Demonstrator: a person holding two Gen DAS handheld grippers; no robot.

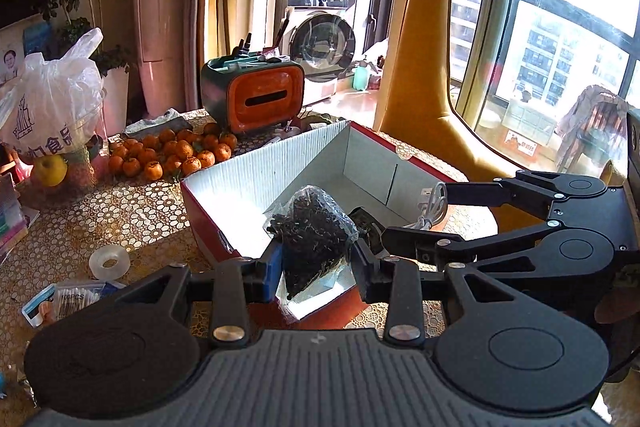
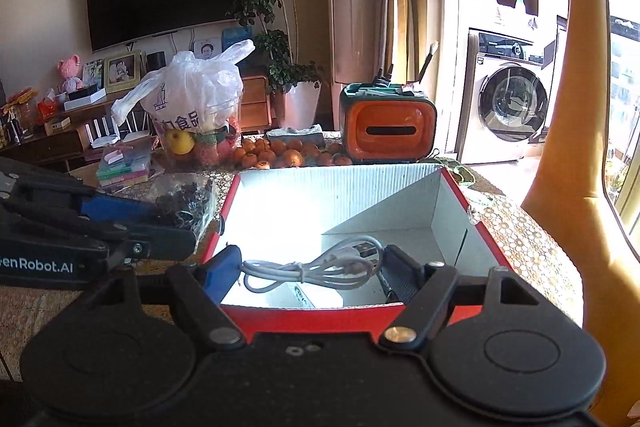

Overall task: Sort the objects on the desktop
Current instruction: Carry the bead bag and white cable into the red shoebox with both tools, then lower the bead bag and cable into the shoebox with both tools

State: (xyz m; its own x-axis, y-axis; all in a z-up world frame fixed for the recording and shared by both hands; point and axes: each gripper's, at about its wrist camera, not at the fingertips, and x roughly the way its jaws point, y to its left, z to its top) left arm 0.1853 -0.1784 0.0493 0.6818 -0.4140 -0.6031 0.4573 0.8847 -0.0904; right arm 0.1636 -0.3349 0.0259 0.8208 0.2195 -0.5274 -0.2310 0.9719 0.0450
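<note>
Gripping a clear bag of dark bits, the left gripper holds it over the near edge of the red box, its fingers pressed on the bag's sides. The right gripper clasps a coiled white cable between its fingers, above the box's white inside. On the patterned table left of the box lie a tape roll and a cotton swab pack. Oranges sit beyond, before an orange tissue holder.
</note>
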